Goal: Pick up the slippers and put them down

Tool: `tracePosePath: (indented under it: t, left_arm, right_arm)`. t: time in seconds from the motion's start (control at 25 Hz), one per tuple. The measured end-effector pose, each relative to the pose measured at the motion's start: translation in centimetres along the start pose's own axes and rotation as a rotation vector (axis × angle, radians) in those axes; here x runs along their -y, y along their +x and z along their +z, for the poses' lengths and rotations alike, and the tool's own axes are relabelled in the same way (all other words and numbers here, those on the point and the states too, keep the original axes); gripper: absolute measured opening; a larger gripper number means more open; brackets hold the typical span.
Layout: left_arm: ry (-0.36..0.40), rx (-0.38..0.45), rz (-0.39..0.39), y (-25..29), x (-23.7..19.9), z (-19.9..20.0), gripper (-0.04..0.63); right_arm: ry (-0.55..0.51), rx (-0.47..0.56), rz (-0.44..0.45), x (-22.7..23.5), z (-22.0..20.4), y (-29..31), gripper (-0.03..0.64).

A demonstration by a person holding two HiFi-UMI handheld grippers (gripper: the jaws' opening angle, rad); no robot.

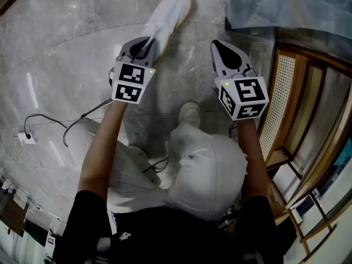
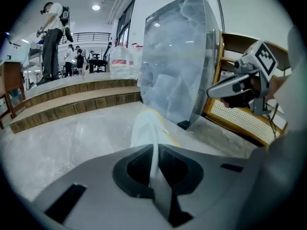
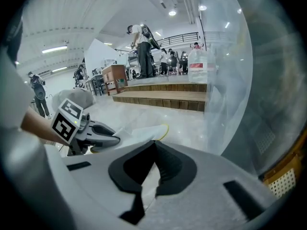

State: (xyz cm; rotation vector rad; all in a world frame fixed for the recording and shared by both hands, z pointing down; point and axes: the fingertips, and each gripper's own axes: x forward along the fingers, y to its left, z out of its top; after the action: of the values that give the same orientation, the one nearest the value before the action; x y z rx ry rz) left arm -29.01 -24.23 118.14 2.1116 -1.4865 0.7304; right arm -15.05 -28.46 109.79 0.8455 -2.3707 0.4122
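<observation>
Left claw (image 2: 154, 148) | pinching white slipper (image 2: 146, 126) | right claw (image 3: 154, 143) closed

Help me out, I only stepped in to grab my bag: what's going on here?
A person holds a gripper in each hand over a marble floor. The left gripper is clamped on the edge of a white slipper that sticks out ahead of it. The right gripper is shut and empty. Whether the slipper touches the floor is unclear.
</observation>
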Motion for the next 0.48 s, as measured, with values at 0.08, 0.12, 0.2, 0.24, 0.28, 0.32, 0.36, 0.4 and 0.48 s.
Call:
tracePosePath:
  t: [0.08, 0.12, 0.2, 0.24, 0.28, 0.32, 0.36, 0.4, 0.48]
  left_arm:
    - [0.007, -0.005, -0.002, 1.0, 0.1, -0.6, 0.02]
    - [0.013, -0.008, -0.003, 1.5, 0.2, -0.9, 0.02]
    - [0.022, -0.011, -0.009, 2.4, 0.5, -1.4, 0.02]
    - [0.027, -0.012, -0.013, 2.8, 0.5, -1.6, 0.02]
    - [0.033, -0.014, -0.015, 3.2, 0.6, -1.9, 0.02]
    - [0.039, -0.017, -0.016, 3.6, 0.7, -2.1, 0.02]
    - [0.041, -0.021, -0.016, 3.9, 0.8, -2.4, 0.02]
    - [0.04, -0.025, -0.016, 4.2, 0.8, -2.7, 0.02]
    - [0.041, -0.034, -0.014, 4.6, 0.9, -3.5, 0.02]
  right_arm:
    - [0.001, -0.005, 0.0, 0.0, -0.6, 0.4, -0.012]
    - [0.002, -0.009, 0.0, 0.0, -0.9, 0.5, -0.012]
    - [0.003, -0.017, 0.001, 0.0, -1.6, 0.8, -0.012]
    - [0.002, -0.022, 0.002, 0.0, -1.9, 1.0, -0.012]
    - [0.001, -0.026, 0.002, -0.1, -2.1, 1.1, -0.012]
    - [-0.001, -0.029, 0.002, -0.1, -2.4, 1.2, -0.012]
    - [-0.002, -0.032, 0.002, -0.2, -2.6, 1.2, -0.012]
    - [-0.003, -0.034, 0.002, -0.2, -2.8, 1.3, -0.012]
    - [-0.003, -0.037, 0.002, -0.3, -3.1, 1.5, -0.012]
